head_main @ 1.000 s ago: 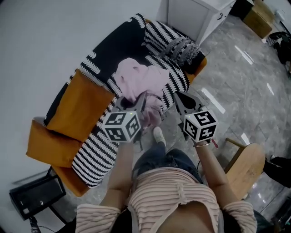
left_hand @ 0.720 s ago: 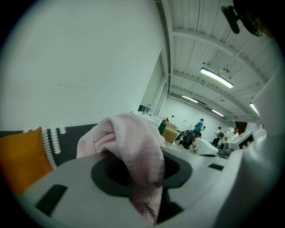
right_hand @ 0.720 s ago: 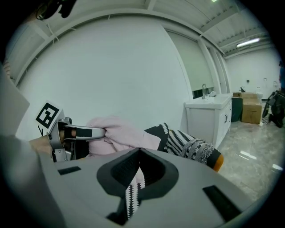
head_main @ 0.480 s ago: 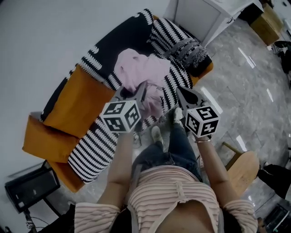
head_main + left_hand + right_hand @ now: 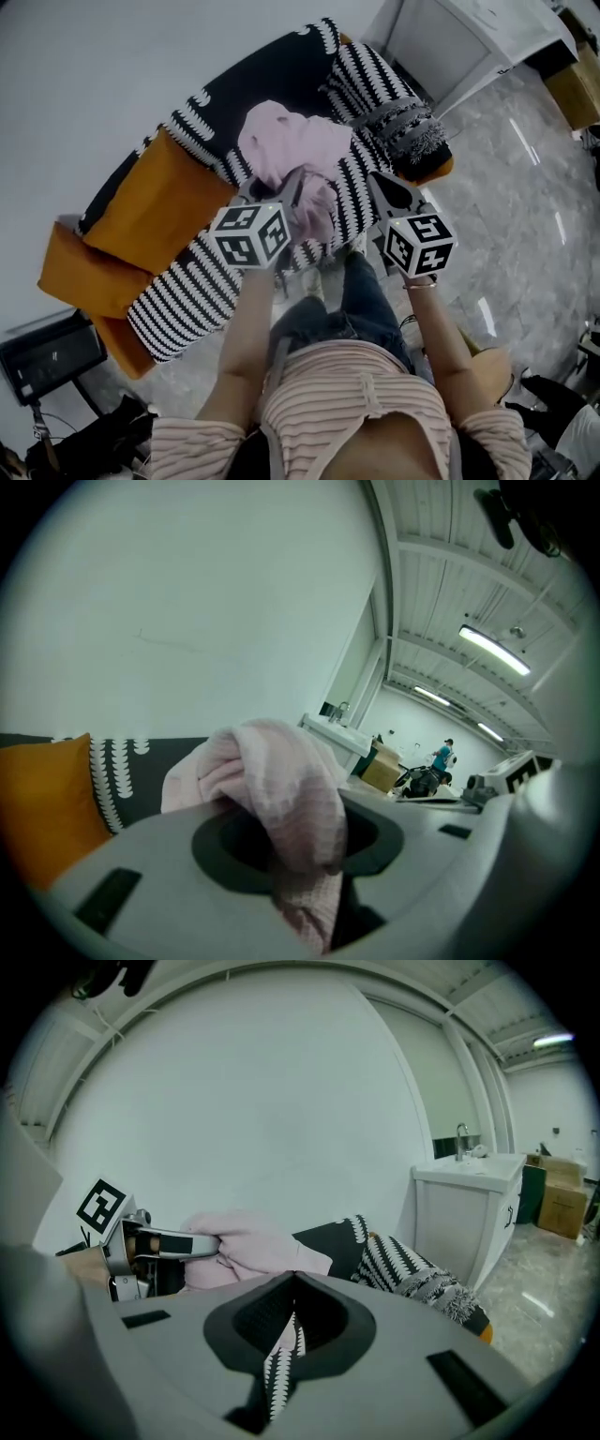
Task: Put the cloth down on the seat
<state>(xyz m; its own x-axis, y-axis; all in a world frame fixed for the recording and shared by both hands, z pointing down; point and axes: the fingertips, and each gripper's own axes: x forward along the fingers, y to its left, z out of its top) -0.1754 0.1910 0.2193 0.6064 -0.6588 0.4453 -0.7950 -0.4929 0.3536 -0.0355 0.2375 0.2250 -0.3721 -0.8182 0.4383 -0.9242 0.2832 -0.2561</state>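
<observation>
A pink cloth lies bunched on the sofa seat, over a black-and-white striped blanket. My left gripper is shut on the cloth's near edge and holds that edge just above the seat's front. In the left gripper view the cloth drapes over and between the jaws of the left gripper. My right gripper hovers to the right of the cloth, shut and holding nothing. In the right gripper view its tips meet at the right gripper, with the left gripper and the cloth beyond.
Orange cushions fill the sofa's left end and a fringed striped cushion its right end. A white cabinet stands past the sofa on the right. A black box sits on the floor at left. The person's leg stands against the sofa front.
The person has stepped closer to the sofa, one leg coming forward. Both grippers keep their places beside each other, and the left still holds the cloth.
</observation>
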